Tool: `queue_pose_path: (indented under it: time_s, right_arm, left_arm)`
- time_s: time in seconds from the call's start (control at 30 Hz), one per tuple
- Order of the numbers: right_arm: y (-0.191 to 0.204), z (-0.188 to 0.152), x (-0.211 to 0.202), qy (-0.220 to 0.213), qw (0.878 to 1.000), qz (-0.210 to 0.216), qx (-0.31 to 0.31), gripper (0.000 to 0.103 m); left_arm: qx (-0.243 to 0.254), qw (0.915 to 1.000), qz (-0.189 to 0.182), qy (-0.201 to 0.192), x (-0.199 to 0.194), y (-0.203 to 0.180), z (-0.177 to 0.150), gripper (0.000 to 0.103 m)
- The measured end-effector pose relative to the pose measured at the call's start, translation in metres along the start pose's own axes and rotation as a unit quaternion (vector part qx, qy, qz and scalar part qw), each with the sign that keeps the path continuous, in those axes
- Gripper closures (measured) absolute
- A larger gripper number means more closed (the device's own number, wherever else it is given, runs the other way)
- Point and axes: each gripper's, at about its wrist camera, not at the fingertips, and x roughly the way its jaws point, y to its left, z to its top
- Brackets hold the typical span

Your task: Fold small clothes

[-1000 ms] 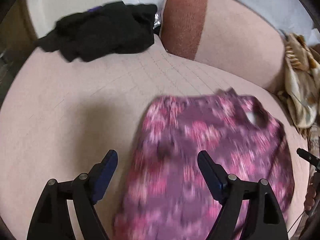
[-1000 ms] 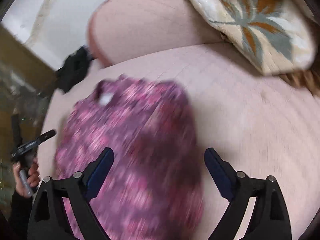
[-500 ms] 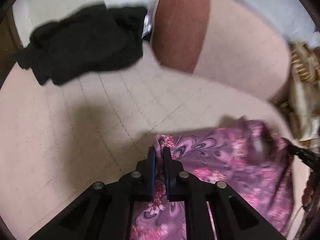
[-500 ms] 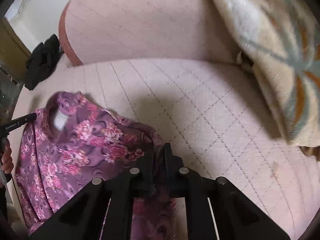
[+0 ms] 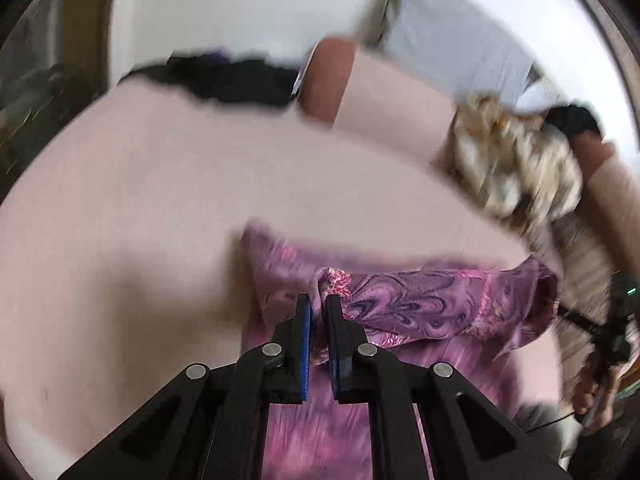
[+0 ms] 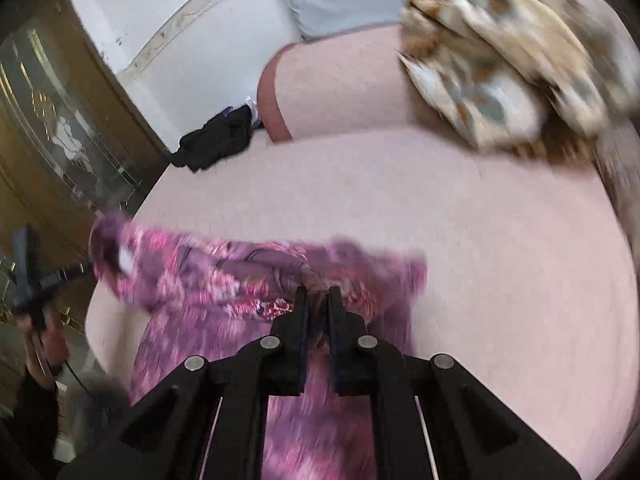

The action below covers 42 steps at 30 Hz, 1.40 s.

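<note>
The left gripper (image 5: 318, 306) pinches one upper edge of a purple flowered garment (image 5: 420, 308); the right gripper (image 6: 318, 296) pinches the opposite edge of it (image 6: 208, 280), jaws pressed tight on bunched cloth; the fabric stretches between them, raised over a pink sofa seat (image 6: 460, 220); a black garment (image 6: 218, 142) lies at the far end beside the armrest; a leaf-print cushion (image 6: 500, 60) leans against the backrest; both views are motion-blurred.

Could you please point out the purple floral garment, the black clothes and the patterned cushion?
purple floral garment (image 5: 420, 304): left wrist view, swirl-printed top fold.
black clothes (image 6: 216, 144): right wrist view, middle of heap.
patterned cushion (image 6: 500, 80): right wrist view, its face.
</note>
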Motion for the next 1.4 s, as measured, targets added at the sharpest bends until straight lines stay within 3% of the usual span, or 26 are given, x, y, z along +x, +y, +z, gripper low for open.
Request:
queue_pose_path:
  time_s: [0.1, 0.17, 0.2, 0.27, 0.3, 0.33, 0.37, 0.4, 0.53, 0.63, 0.73, 0.87, 0.9, 0.93, 0.97, 1.0, 1.03, 1.07, 1.13, 1.2, 1.3, 1.33, 1.4]
  right_arm:
    - [0.001, -0.056, 0.019, 0.02, 0.999, -0.035, 0.03, 0.095]
    - [0.003, -0.083, 0.044, 0.051, 0.995, -0.08, 0.034, 0.094]
    - [0.005, -0.083, 0.05, 0.061, 0.992, -0.103, 0.027, 0.094]
    - [0.017, -0.082, 0.04, 0.047, 0.993, -0.112, 0.005, 0.091]
    - [0.022, -0.082, 0.032, 0.037, 0.993, -0.111, 0.0, 0.083]
    - [0.024, -0.085, 0.023, 0.028, 0.994, -0.108, 0.002, 0.075]
    - [0.023, -0.089, 0.015, 0.02, 0.995, -0.101, 0.008, 0.058]
    - [0.021, -0.098, 0.007, 0.012, 0.996, -0.088, 0.024, 0.05]
    - [0.007, -0.121, -0.003, 0.02, 0.994, 0.007, 0.105, 0.05]
    - [0.013, -0.116, 0.006, 0.033, 0.994, 0.023, 0.103, 0.05]
    - [0.016, -0.104, 0.032, 0.059, 0.989, 0.064, 0.119, 0.048]
    - [-0.002, -0.106, 0.058, 0.081, 0.98, 0.06, 0.168, 0.048]
    - [-0.009, -0.108, 0.063, 0.084, 0.977, 0.065, 0.182, 0.053]
    - [-0.015, -0.109, 0.063, 0.083, 0.976, 0.066, 0.191, 0.06]
    - [-0.019, -0.11, 0.062, 0.081, 0.975, 0.06, 0.196, 0.078]
    - [-0.022, -0.11, 0.062, 0.079, 0.975, 0.063, 0.2, 0.089]
    - [-0.024, -0.111, 0.062, 0.076, 0.973, 0.069, 0.206, 0.091]
    - [-0.025, -0.111, 0.062, 0.075, 0.974, 0.065, 0.205, 0.097]
    - [-0.021, -0.106, 0.056, 0.065, 0.978, 0.046, 0.191, 0.098]
    - [-0.013, -0.102, 0.031, 0.035, 0.983, 0.057, 0.171, 0.098]
    - [0.003, -0.107, -0.014, 0.006, 0.99, 0.049, 0.131, 0.099]
    - [0.006, -0.112, -0.023, 0.005, 0.991, 0.045, 0.123, 0.099]
    - [0.013, -0.123, -0.024, 0.019, 0.995, 0.009, 0.097, 0.099]
  left_arm:
    - [-0.012, 0.9985, 0.037, 0.039, 0.036, 0.005, -0.053, 0.094]
    - [-0.017, 0.9944, 0.065, 0.081, 0.049, 0.008, -0.068, 0.09]
    - [-0.017, 0.9957, 0.059, 0.07, 0.045, 0.006, -0.067, 0.089]
    - [-0.013, 0.9975, 0.059, 0.037, 0.025, 0.005, -0.065, 0.075]
    - [-0.022, 0.9983, 0.047, 0.027, 0.014, 0.009, -0.067, 0.061]
    - [-0.034, 0.9987, 0.032, 0.017, 0.005, 0.016, -0.07, 0.049]
    - [-0.055, 0.9984, 0.016, 0.005, -0.005, 0.025, -0.078, 0.045]
    - [-0.076, 0.997, 0.009, 0.002, -0.012, 0.033, -0.084, 0.041]
    - [-0.132, 0.9905, -0.034, 0.017, -0.013, 0.045, -0.094, 0.041]
    - [-0.13, 0.9902, -0.038, 0.031, -0.001, 0.034, -0.088, 0.041]
    - [-0.148, 0.9852, -0.069, 0.053, 0.012, 0.031, -0.076, 0.041]
    - [-0.179, 0.9773, -0.077, 0.084, 0.051, 0.037, -0.065, 0.042]
    - [-0.182, 0.9766, -0.075, 0.088, 0.059, 0.039, -0.065, 0.055]
    - [-0.183, 0.9767, -0.066, 0.091, 0.064, 0.04, -0.067, 0.076]
    - [-0.181, 0.9773, -0.061, 0.092, 0.067, 0.042, -0.069, 0.081]
    - [-0.18, 0.9779, -0.063, 0.086, 0.066, 0.042, -0.072, 0.085]
    - [-0.181, 0.9784, -0.063, 0.078, 0.063, 0.043, -0.073, 0.092]
    - [-0.179, 0.9791, -0.064, 0.073, 0.06, 0.042, -0.071, 0.093]
    - [-0.168, 0.982, -0.065, 0.058, 0.045, 0.039, -0.066, 0.095]
    - [-0.161, 0.9824, -0.09, 0.027, 0.012, 0.036, -0.061, 0.096]
    - [-0.156, 0.9817, -0.108, 0.013, -0.019, 0.038, -0.071, 0.096]
    - [-0.151, 0.9826, -0.107, 0.017, -0.02, 0.038, -0.076, 0.096]
    - [-0.124, 0.9893, -0.067, 0.039, -0.005, 0.035, -0.087, 0.096]
